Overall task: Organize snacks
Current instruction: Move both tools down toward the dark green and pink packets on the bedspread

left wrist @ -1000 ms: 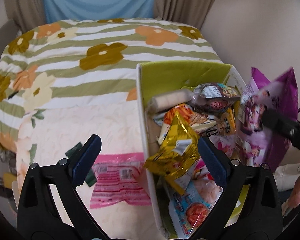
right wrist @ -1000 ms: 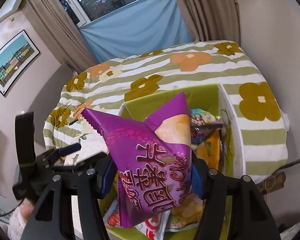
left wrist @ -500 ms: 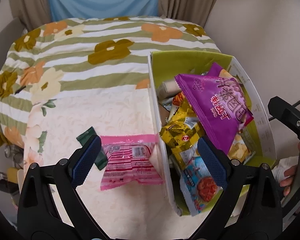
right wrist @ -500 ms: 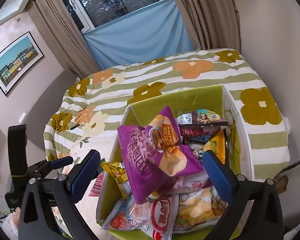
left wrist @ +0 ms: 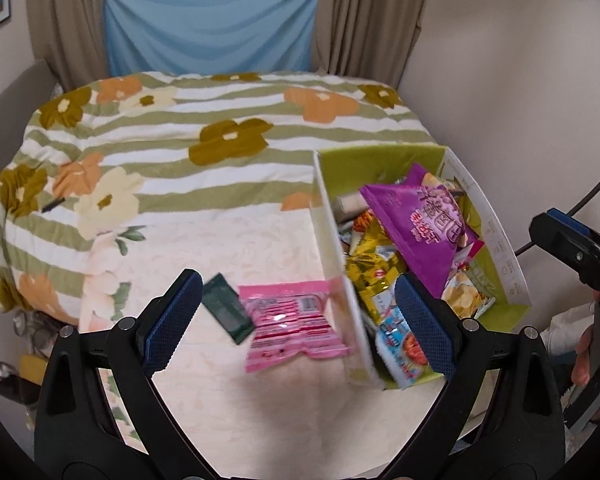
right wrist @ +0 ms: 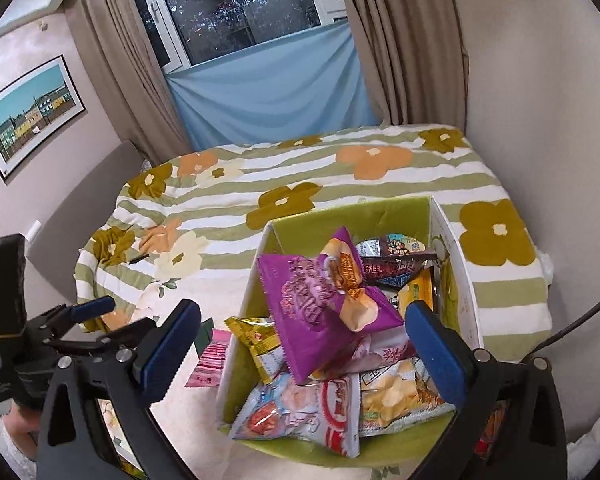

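Left wrist view: the left gripper [left wrist: 296, 312] fills the bottom of the frame, its blue-padded jaws spread wide with nothing between them. Just beyond, in the lower centre, a pink snack packet [left wrist: 294, 326] and a dark green packet [left wrist: 228, 308] lie on the floral bedspread [left wrist: 180, 168], the pink one touching the box's white side. At centre right, the green box [left wrist: 380, 160] holds a heap of snacks with a purple chip bag [left wrist: 416, 224] on top.

Right wrist view: the right gripper [right wrist: 300, 344] spans the bottom, jaws wide apart and empty. The purple chip bag [right wrist: 312, 312] rests on the snack pile in the green box [right wrist: 340, 220] at centre. The left gripper [right wrist: 92, 312] shows at the lower left.
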`<state>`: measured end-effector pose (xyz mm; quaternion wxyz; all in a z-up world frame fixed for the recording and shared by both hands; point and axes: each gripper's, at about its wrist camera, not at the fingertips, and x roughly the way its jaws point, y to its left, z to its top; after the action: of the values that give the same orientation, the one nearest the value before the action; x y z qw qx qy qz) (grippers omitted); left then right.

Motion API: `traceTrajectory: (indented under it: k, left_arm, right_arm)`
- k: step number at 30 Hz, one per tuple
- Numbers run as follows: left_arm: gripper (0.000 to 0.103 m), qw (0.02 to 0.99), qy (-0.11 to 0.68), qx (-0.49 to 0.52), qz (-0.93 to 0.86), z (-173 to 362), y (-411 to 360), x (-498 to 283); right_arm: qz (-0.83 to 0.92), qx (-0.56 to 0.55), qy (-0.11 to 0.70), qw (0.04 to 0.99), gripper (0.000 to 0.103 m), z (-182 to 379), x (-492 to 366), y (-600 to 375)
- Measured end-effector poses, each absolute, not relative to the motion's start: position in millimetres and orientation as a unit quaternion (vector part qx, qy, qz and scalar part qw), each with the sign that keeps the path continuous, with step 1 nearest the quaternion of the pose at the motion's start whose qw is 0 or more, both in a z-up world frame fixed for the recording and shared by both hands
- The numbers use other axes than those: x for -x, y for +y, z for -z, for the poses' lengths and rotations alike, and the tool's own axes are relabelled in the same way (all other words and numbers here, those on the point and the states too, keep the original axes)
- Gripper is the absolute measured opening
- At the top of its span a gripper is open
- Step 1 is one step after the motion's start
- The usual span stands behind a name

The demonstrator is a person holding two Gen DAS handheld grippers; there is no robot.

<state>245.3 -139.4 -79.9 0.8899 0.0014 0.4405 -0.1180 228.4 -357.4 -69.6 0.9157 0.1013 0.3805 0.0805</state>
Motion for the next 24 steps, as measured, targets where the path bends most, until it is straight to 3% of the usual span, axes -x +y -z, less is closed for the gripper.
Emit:
traceTrajectory:
  k: [12,24]
  left_arm:
    - [0.096,0.9,0.427,-0.004,0.091,68.4,-18.9,-236.6]
    - [0.096,0.871,0.472,-0.013,0.132,111.4,48.0,-249.5]
  right_arm:
    - [-0.045,-0.067,0.365,0.928,0.102,57.7,-196.9,-259.8]
    - [-0.027,-0.073,0.407,0.91,0.102,106.7,-195.3,-161.9]
